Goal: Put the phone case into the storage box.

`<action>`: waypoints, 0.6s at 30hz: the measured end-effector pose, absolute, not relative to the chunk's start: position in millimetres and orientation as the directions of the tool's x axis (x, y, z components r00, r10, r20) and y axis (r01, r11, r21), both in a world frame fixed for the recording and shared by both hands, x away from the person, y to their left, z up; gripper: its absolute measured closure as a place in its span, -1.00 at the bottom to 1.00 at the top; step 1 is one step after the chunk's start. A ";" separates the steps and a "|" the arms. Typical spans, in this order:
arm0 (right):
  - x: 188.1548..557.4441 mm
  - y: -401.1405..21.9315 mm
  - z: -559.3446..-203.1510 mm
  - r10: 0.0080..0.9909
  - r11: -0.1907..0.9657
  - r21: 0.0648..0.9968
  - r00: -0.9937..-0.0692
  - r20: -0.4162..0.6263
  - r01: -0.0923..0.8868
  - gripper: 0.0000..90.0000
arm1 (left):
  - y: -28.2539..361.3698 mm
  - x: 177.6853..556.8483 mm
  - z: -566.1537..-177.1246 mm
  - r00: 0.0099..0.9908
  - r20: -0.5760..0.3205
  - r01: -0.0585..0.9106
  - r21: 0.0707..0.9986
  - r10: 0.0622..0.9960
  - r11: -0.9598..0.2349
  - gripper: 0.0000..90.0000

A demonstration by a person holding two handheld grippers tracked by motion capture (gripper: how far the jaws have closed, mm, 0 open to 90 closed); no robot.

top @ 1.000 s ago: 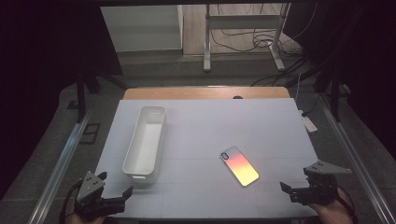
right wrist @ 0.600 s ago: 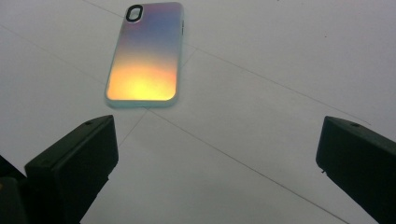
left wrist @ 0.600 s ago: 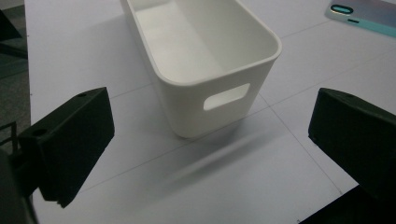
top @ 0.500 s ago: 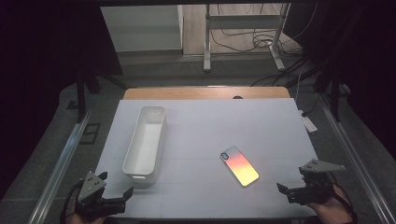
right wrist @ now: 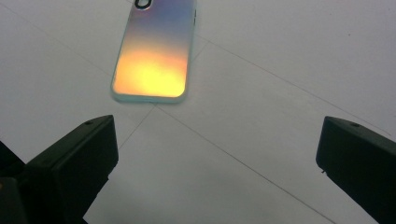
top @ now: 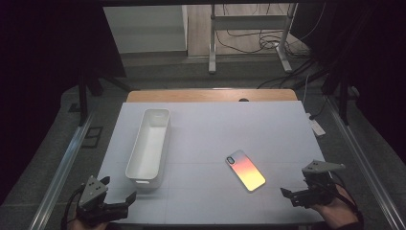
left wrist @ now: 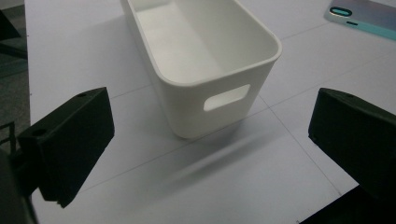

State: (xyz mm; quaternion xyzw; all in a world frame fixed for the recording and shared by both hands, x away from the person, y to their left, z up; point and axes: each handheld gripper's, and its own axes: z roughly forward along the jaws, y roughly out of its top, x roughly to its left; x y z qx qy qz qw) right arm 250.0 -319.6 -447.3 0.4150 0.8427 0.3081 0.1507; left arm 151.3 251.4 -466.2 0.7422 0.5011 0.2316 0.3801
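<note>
Phone lies flat on the desk, so the right gripper, jaws wide open, may skid it sideways instead of gripping.

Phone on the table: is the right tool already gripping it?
No, the right tool sits open near the table's front right edge, apart from the phone, which lies flat and untouched on the white surface.

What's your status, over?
Left gripper open, empty, facing the white bin. Right gripper open, empty, near the phone, not touching. Phone flat on the table, back up. Nothing between.
</note>
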 end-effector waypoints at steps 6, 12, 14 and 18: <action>253.4 -317.7 -445.9 0.785 0.480 0.634 -0.620 -0.001 0.606 -1.00 | 251.1 151.4 -466.4 0.393 -0.036 0.567 0.796 0.919 -0.211 -0.97; 257.6 -313.7 -447.2 0.774 0.506 0.607 -0.633 -0.005 0.613 -1.00 | 251.0 151.5 -466.3 0.394 -0.035 0.568 0.795 0.919 -0.213 -0.97; 259.9 -311.8 -447.2 0.771 0.516 0.594 -0.637 -0.007 0.617 -1.00 | 251.1 151.4 -466.3 0.393 -0.035 0.568 0.795 0.919 -0.213 -0.97; 262.9 -309.7 -447.2 0.767 0.527 0.584 -0.642 -0.012 0.618 -1.00 | 251.0 151.5 -466.3 0.394 -0.035 0.568 0.795 0.918 -0.213 -0.97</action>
